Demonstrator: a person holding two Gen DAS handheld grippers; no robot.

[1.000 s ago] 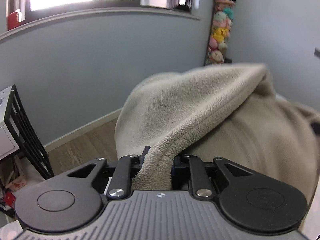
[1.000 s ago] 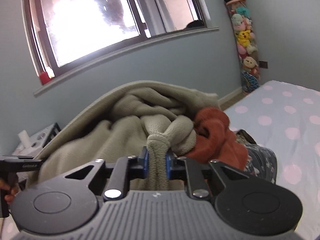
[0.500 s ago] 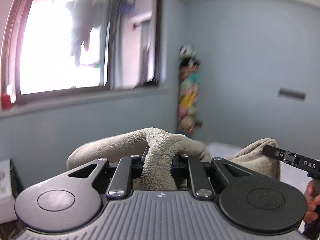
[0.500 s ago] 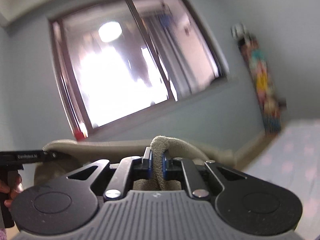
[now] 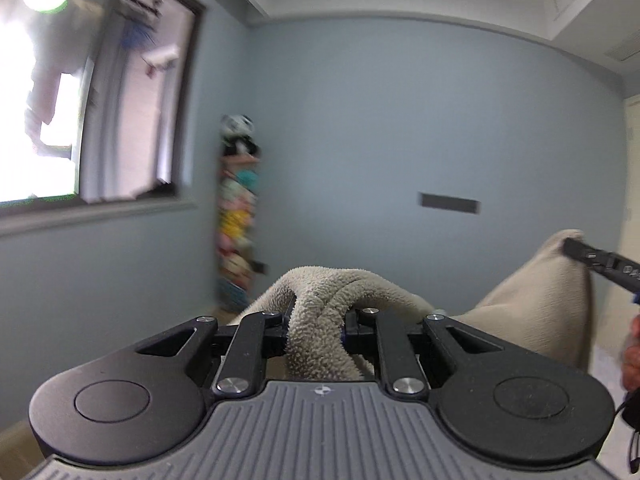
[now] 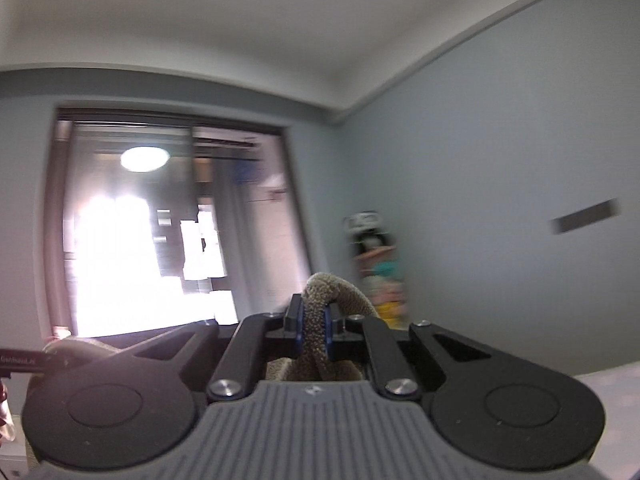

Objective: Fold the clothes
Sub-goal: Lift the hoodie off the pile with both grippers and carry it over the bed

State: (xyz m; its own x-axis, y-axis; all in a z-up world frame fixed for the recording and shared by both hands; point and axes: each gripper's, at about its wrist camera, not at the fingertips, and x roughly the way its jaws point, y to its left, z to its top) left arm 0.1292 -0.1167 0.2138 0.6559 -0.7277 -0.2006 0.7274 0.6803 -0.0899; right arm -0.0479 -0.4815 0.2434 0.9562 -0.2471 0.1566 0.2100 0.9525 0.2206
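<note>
A beige fleece garment (image 5: 320, 304) is held up in the air by both grippers. My left gripper (image 5: 316, 330) is shut on a bunched fold of it. The cloth runs to the right to a second raised corner (image 5: 552, 280), where the other gripper's finger (image 5: 592, 260) pinches it. In the right wrist view my right gripper (image 6: 314, 322) is shut on a thin fold of the same fleece (image 6: 332, 292). The left gripper's tip shows at that view's left edge on another beige bunch (image 6: 76, 346). Most of the garment hangs below both views, hidden.
Blue-grey walls and white ceiling fill both views. A large window (image 6: 172, 224) stands ahead on the left. A tall column of plush toys (image 5: 238, 216) fills the room corner. A dark wall plate (image 5: 448, 202) is on the right wall. A hand (image 5: 632, 356) shows at the right edge.
Both grippers have risen and tilted upward with the fleece still pinched. The bed, the orange garment and the floor have dropped out of view; walls and ceiling replace them.
</note>
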